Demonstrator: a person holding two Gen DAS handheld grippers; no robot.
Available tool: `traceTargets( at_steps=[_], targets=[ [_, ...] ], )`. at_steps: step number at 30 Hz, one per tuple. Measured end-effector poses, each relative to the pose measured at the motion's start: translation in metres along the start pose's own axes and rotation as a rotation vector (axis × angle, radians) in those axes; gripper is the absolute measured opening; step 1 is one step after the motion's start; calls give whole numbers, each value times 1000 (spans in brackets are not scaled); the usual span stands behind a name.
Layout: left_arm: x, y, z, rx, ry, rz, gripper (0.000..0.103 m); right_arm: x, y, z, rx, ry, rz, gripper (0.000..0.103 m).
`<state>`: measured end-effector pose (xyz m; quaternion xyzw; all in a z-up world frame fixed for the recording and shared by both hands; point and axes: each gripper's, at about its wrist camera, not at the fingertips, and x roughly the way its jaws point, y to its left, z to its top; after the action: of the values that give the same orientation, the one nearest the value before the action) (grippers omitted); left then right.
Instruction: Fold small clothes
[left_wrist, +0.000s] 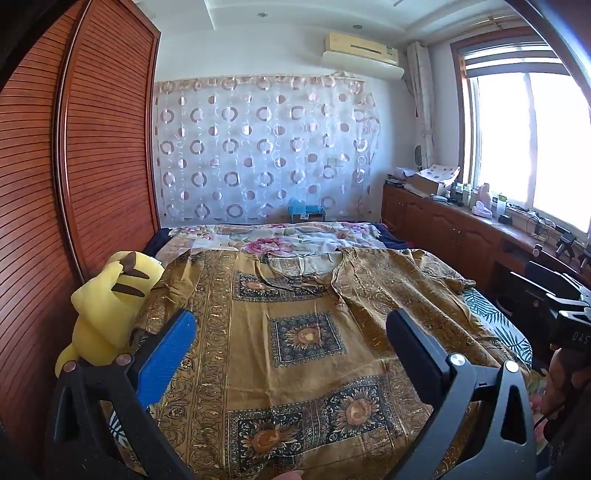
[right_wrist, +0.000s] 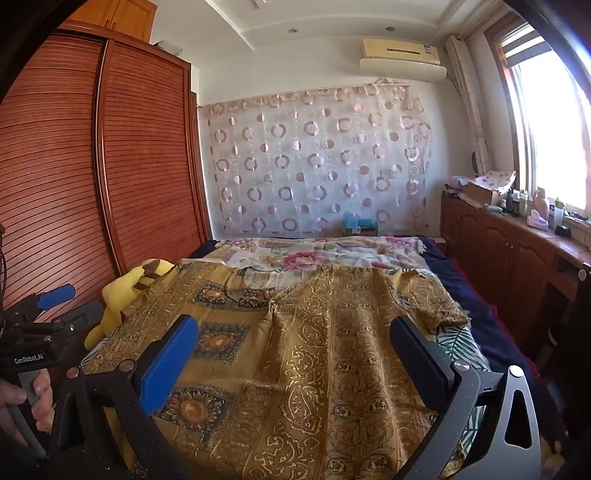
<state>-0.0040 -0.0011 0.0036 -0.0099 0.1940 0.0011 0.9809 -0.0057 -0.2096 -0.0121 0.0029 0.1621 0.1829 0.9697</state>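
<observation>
A gold patterned garment (left_wrist: 295, 332) lies spread flat across the bed (left_wrist: 498, 325), neckline toward the far edge. The left gripper (left_wrist: 291, 332) and right gripper (right_wrist: 295, 339) hover above its near part, fingers wide, holding nothing. A yellow plush toy (left_wrist: 107, 317) crowds the bed's left edge.
</observation>
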Motion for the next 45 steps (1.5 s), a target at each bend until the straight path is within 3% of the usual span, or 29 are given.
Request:
traceTargets(
  at_steps=[45],
  targets=[
    [0,2,0,2,1,-2,103,-2,0,0,5,-1,7,103]
  ],
)
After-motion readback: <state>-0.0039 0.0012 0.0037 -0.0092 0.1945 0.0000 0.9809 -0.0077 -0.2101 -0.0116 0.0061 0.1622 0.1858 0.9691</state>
